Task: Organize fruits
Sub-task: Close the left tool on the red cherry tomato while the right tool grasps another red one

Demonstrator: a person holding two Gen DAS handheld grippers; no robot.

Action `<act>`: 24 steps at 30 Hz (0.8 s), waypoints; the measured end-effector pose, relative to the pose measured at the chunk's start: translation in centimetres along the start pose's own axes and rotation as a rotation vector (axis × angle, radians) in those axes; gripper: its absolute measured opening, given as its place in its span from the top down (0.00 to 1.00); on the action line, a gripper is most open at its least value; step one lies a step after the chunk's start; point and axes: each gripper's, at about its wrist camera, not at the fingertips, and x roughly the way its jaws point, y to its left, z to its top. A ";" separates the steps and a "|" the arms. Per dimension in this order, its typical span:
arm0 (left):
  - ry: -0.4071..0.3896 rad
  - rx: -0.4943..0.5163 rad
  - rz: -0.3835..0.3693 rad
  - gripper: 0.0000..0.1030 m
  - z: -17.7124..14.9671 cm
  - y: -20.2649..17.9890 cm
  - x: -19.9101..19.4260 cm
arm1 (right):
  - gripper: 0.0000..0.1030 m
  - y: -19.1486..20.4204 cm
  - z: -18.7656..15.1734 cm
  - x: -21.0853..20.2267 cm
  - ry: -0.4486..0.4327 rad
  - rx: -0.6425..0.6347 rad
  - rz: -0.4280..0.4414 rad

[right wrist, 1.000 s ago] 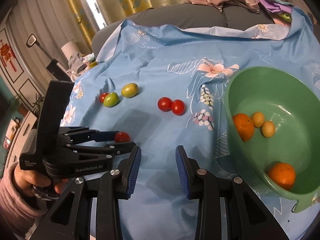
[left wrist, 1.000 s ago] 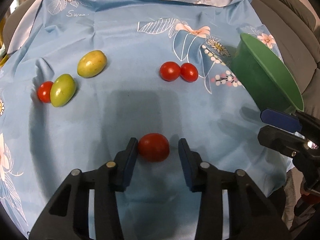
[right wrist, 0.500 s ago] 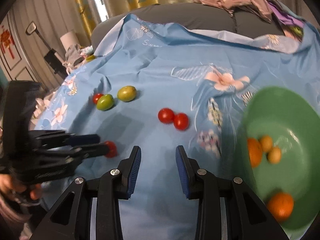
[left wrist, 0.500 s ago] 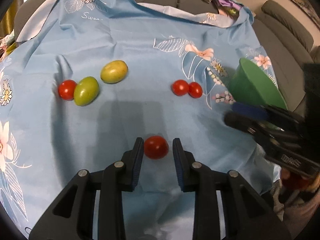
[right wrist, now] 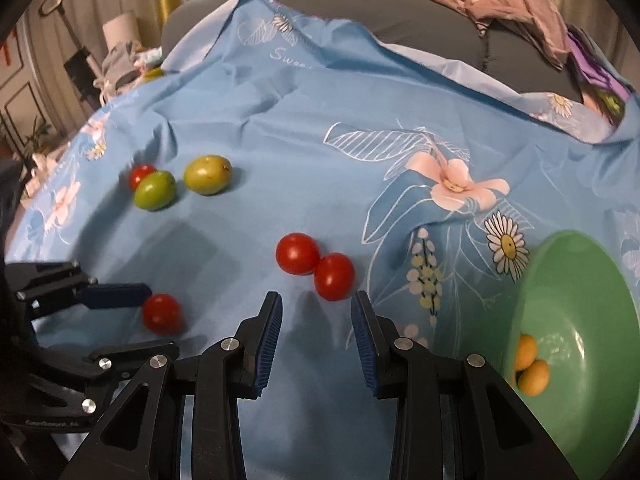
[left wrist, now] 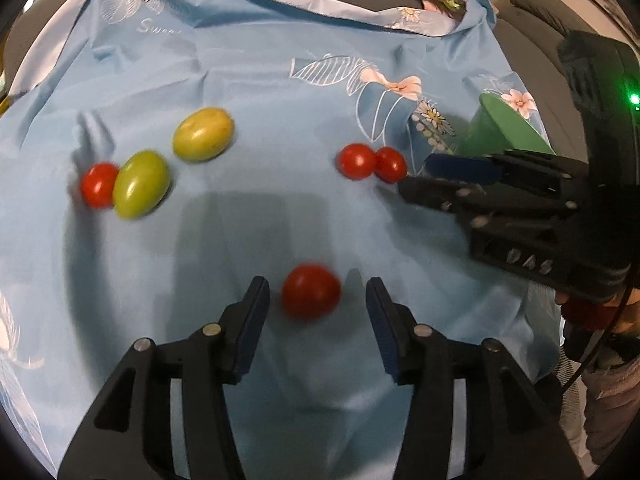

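Note:
A red tomato (left wrist: 310, 290) lies on the blue flowered cloth (left wrist: 248, 60) between the fingers of my left gripper (left wrist: 316, 296). Its jaws are opening, and the pads stand clear of the tomato on both sides. In the right wrist view the same tomato (right wrist: 162, 314) sits between the left gripper's fingers (right wrist: 116, 295). My right gripper (right wrist: 317, 306) is open with nothing between its pads. It hangs just short of a touching pair of red tomatoes (right wrist: 298, 254) (right wrist: 334, 276). The green bowl (right wrist: 580, 280) at the right holds small orange fruits (right wrist: 528, 364).
At the left lie a green fruit (left wrist: 140, 188), a yellow-green fruit (left wrist: 202, 134) and a small red tomato (left wrist: 98, 184). The right gripper's fingers (left wrist: 440, 192) reach in beside the tomato pair (left wrist: 356, 160). A grey sofa with heaped clothes (right wrist: 520, 4) lies behind the cloth.
The left jaws closed in on the tomato, then spread wider again. My right gripper moved left to the tomato pair, and the bowl slid to the right edge of its view.

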 end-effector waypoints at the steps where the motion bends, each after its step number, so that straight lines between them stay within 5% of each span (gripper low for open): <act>1: 0.004 0.005 0.002 0.54 0.3 -0.1 0.3 | 0.65 0.1 0.2 0.3 0.008 -0.011 -0.010; 9: -0.006 0.039 0.027 0.71 0.4 0.4 0.5 | 0.65 0.5 1.1 2.8 0.082 -0.073 -0.049; 15: -0.017 0.018 0.018 0.72 0.4 1.1 0.4 | 0.74 0.1 1.7 3.4 0.076 -0.041 0.008; 24: -0.030 -0.025 0.016 0.72 -0.2 1.8 -0.9 | 0.75 0.4 0.2 1.4 0.043 0.010 0.074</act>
